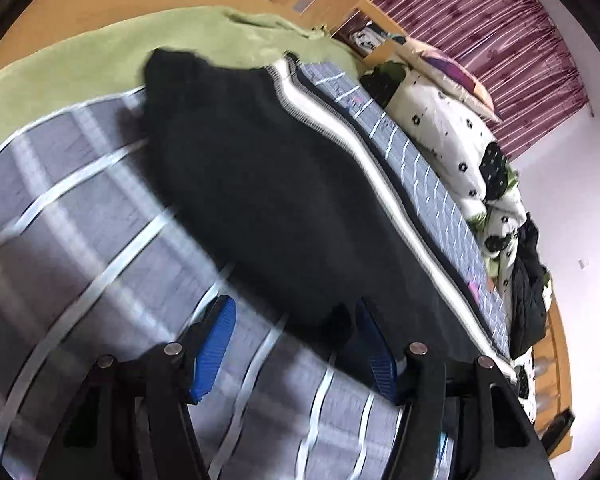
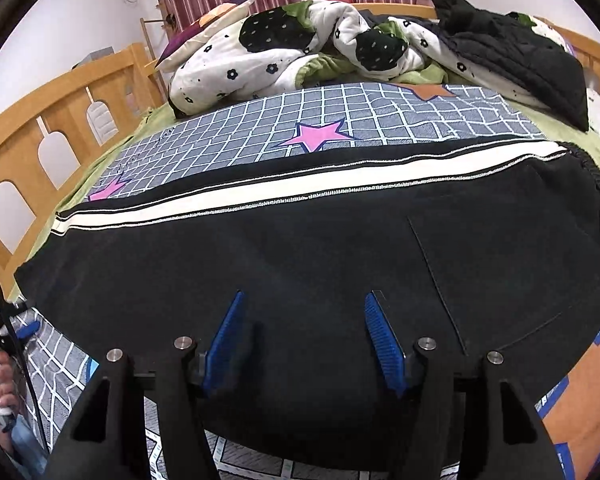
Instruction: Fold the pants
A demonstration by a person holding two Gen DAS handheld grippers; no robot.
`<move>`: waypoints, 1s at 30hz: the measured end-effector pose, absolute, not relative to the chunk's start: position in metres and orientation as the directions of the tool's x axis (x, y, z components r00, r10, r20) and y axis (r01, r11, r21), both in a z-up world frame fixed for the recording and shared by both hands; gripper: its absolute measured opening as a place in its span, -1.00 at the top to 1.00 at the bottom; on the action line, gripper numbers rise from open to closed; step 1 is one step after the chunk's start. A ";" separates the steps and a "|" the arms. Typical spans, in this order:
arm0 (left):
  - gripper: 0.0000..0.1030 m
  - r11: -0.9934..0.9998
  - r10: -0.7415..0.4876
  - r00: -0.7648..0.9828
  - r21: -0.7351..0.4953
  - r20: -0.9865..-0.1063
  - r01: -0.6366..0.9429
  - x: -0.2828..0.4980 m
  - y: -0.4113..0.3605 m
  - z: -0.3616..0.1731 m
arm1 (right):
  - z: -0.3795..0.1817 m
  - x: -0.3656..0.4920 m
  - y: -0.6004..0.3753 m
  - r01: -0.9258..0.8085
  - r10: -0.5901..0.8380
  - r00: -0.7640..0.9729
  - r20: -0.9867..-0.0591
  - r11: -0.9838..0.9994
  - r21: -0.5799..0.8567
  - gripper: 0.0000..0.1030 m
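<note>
Black pants with a white side stripe lie flat on the grey checked bed sheet, legs together. My right gripper is open, its blue pads hovering over the near edge of the pants. In the blurred left wrist view the pants stretch away from me, stripe along their right side. My left gripper is open at one end of the pants, the right pad over the cloth, the left pad over the sheet.
A rumpled white and black quilt, a pillow and a black jacket lie at the far side of the bed. A wooden bed rail runs along the left. A green blanket lies beyond the pants.
</note>
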State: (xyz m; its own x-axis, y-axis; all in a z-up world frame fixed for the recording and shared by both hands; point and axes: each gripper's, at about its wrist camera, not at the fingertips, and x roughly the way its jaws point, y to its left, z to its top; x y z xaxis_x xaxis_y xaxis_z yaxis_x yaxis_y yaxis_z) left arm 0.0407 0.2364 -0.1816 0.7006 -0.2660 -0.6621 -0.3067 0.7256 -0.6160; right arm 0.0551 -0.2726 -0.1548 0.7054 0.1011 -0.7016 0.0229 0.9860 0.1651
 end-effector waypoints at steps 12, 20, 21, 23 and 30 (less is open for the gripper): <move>0.76 0.665 -0.194 0.774 -0.661 -0.602 -0.347 0.085 0.288 -0.108 | -0.151 0.056 -0.267 0.023 0.097 0.720 -0.687 0.986 0.164 -0.19; 0.76 0.692 -0.114 0.765 -0.603 -0.634 -0.396 0.081 0.312 -0.088 | -0.152 0.058 -0.265 0.003 0.118 0.715 -0.689 0.985 0.172 -0.19; 0.76 0.706 -0.088 0.758 -0.577 -0.646 -0.411 0.076 0.311 -0.087 | -0.150 0.058 -0.265 -0.003 0.123 0.717 -0.686 0.985 0.173 -0.19; 0.76 0.740 -0.020 0.754 -0.517 -0.656 -0.430 0.063 0.312 -0.083 | -0.146 0.055 -0.264 -0.014 0.129 0.725 -0.676 0.985 0.173 -0.19; 0.75 0.806 0.050 0.714 -0.394 -0.699 -0.442 0.051 0.301 -0.079 | -0.142 0.049 -0.258 -0.040 0.125 0.732 -0.669 0.989 0.142 -0.19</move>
